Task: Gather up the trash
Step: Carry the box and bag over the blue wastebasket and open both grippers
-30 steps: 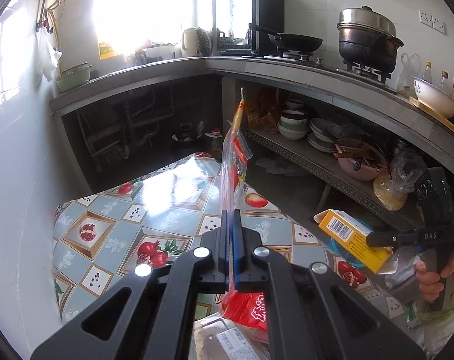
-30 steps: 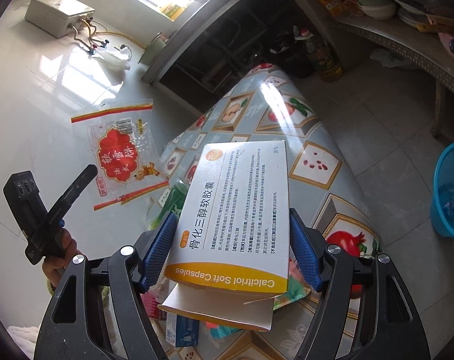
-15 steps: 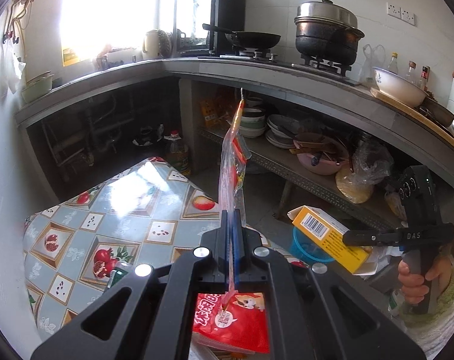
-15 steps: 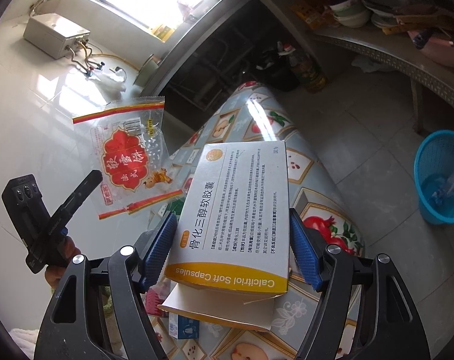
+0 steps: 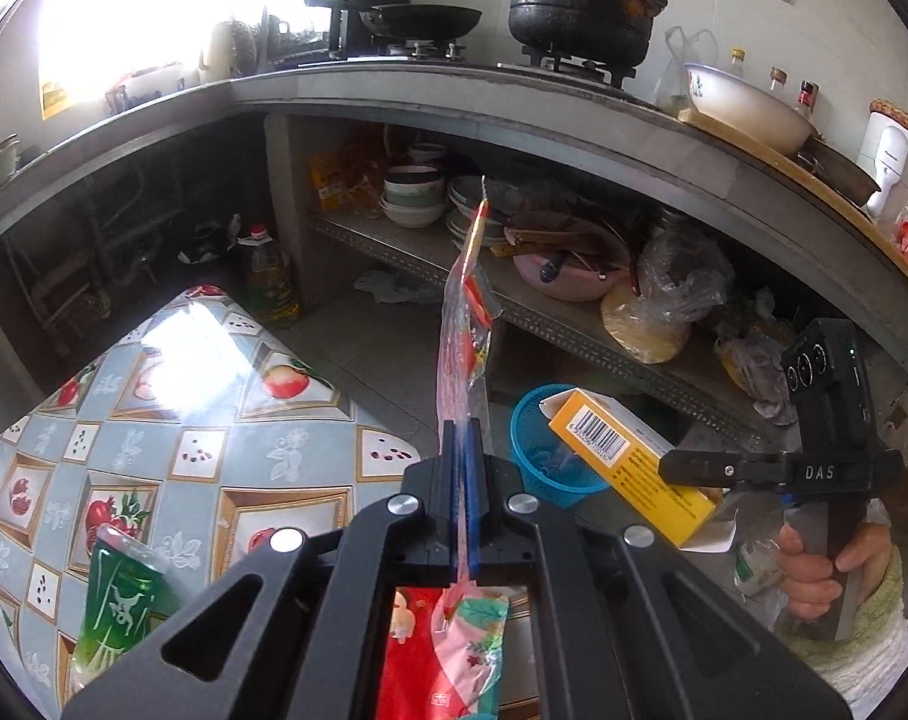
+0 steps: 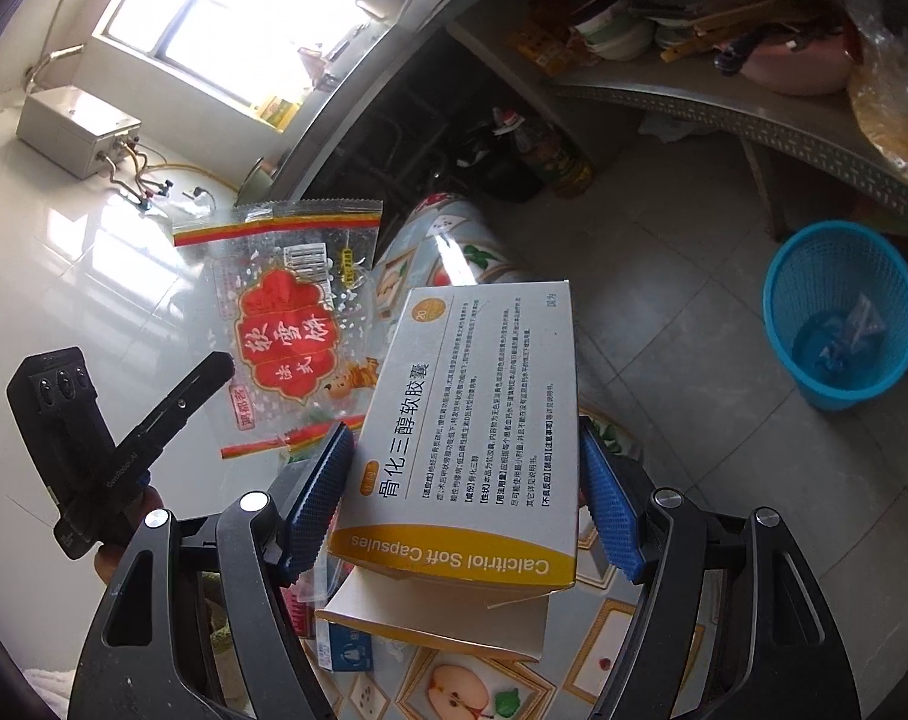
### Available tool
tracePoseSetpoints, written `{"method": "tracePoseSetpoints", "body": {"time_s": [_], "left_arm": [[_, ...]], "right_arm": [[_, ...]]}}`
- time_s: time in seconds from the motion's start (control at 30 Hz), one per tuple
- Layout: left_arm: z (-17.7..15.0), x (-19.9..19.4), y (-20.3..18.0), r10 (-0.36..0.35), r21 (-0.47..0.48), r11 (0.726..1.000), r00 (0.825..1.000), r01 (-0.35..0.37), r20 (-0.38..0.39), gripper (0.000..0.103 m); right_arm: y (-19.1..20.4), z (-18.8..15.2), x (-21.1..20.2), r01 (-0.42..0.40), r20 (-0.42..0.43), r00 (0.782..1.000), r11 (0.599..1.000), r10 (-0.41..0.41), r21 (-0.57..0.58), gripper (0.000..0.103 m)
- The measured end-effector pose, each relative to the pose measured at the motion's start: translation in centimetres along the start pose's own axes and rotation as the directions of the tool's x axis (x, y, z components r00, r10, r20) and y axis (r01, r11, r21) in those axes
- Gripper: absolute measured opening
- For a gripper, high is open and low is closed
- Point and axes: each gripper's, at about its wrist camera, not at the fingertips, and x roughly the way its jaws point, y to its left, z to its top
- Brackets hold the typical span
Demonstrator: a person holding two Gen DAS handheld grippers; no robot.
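Observation:
My left gripper (image 5: pixel 465 456) is shut on a clear snack bag with red print (image 5: pixel 463 324), which stands edge-on above the jaws. From the right wrist view the same bag (image 6: pixel 292 330) hangs flat from the left gripper (image 6: pixel 217 366). My right gripper (image 6: pixel 466 480) is shut on a white and yellow capsule box (image 6: pixel 472 420), with the blue pads (image 6: pixel 319 498) pressing both of its long sides and its bottom flap hanging open. The box (image 5: pixel 628 468) also shows in the left wrist view, held over the floor. A blue mesh basket (image 6: pixel 844 312) stands on the tiled floor with a scrap of plastic inside.
A table with a fruit-pattern cloth (image 5: pixel 214 450) lies below both grippers, bearing a green packet (image 5: pixel 118 594), a red wrapper (image 5: pixel 430 654) and a small blue and white box (image 6: pixel 349 648). Beyond the basket (image 5: pixel 532 450) runs a low shelf (image 5: pixel 574 336) of bowls under the kitchen counter.
Both grippers have swung across, away from the table toward the shelf side, each keeping its hold. The blue basket has come into the left wrist view and looms larger in the right one.

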Motion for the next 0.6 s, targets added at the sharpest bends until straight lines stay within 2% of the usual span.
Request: {"method": "tracePoseSetpoints", "body": {"time_s": [0.17, 0.37, 0.47, 0.6], "left_arm": [[0.6, 3.1, -1.7, -0.041, 0.006, 0.999, 0.997, 0.042, -0.062, 0.001], [1.4, 7.4, -4.0, -0.086, 0.006, 0.996, 0.986, 0.087, -0.142, 0.001], [1.9, 10.1, -5.0, -0.114, -0.007, 0.993, 0.974, 0.115, -0.194, 0.001], [2.5, 14.7, -6.8, -0.137, -0.023, 0.990, 0.950, 0.137, -0.279, 0.001]], "right_arm": [[-2.3, 0.2, -1.1, 0.007, 0.029, 1.000, 0.999, -0.009, 0.053, 0.069], [-5.5, 0.5, -2.4, 0.037, 0.059, 0.997, 0.992, -0.044, 0.119, 0.069], [-7.7, 0.7, -2.8, 0.058, 0.077, 0.994, 0.985, -0.072, 0.162, 0.069], [-11.4, 0.9, -3.6, 0.101, 0.086, 0.989, 0.968, -0.123, 0.231, 0.069]]}}
